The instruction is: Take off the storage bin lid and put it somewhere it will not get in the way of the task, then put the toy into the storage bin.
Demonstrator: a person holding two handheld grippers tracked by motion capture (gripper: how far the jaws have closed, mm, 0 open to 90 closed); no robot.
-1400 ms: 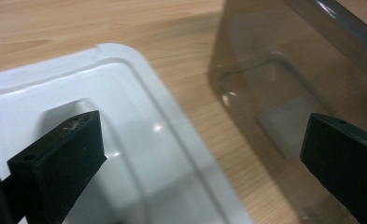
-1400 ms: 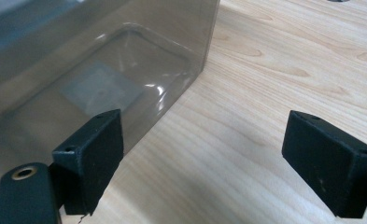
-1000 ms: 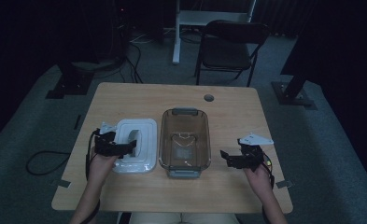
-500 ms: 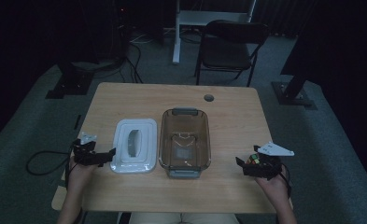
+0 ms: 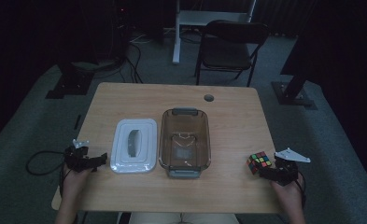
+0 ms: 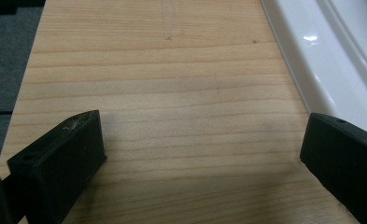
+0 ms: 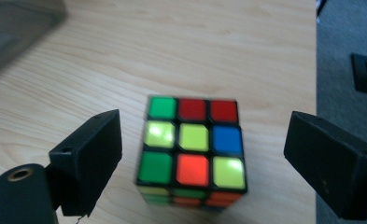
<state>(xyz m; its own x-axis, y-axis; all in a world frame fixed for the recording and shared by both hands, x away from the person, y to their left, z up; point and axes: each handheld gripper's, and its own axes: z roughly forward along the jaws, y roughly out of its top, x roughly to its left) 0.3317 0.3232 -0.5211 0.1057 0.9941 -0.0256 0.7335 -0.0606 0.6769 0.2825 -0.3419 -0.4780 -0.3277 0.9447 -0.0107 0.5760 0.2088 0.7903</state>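
Rubik's cube (image 7: 193, 149) sits on the wooden counter (image 5: 232, 121) near its right front corner, flat on one face, and I read it as the thing I am about to pick up. My right hand-held gripper (image 7: 202, 154) is lined up on it with the jaws spread wide, one to each side of the cube and neither touching it, so the cube stands squarely in the gap, ready for a closing pinch. In the high view the cube (image 5: 258, 162) lies just beside that gripper (image 5: 271, 171), well apart from the clear glass baking dish (image 5: 184, 138) in the middle of the counter. The dish stands open and looks empty, which makes it the likely place for the cube. Its white lid (image 5: 134, 145) lies flat beside it on the left. My left hand-held gripper (image 6: 202, 154) rests low near the counter's left edge, jaws wide apart on nothing, with the lid's rim (image 6: 321, 70) just to one side.
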